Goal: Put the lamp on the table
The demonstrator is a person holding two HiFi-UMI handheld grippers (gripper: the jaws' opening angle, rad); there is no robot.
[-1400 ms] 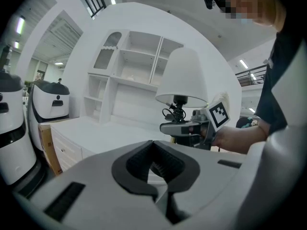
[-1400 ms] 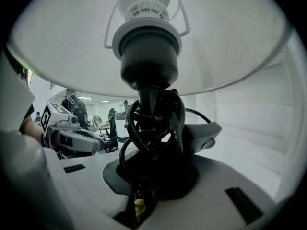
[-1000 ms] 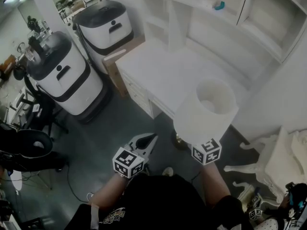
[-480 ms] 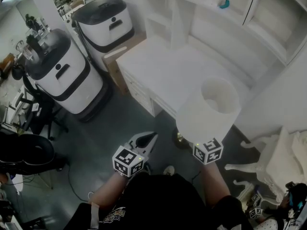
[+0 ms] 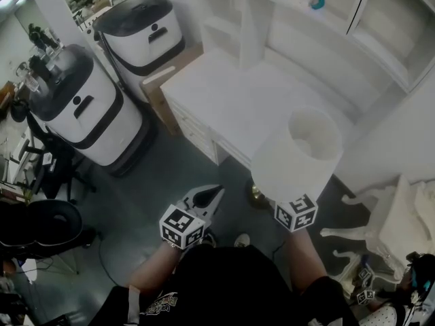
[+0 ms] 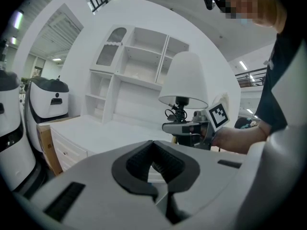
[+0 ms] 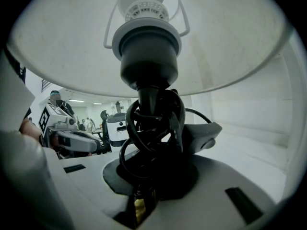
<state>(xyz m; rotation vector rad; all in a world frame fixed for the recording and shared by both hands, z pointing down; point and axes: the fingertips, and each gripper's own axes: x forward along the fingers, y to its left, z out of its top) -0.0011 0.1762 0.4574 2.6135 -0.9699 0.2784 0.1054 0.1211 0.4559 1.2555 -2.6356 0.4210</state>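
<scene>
Lamp [image 7: 148, 71] sits clamped in right gripper [image 7: 149, 178]; left gripper [image 6: 154, 163] closed, empty.

Lamp [image 5: 296, 158] shade — matt cloth; table [image 5: 231, 99] — smooth

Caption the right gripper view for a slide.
Right gripper clamped on the lamp stem below its socket, black cord coiled around it, white shade overhead.

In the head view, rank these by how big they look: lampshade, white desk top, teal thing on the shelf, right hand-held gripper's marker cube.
1. white desk top
2. lampshade, though nearness to the camera enlarges it
3. marker cube
4. teal thing, also the farthest away
</scene>
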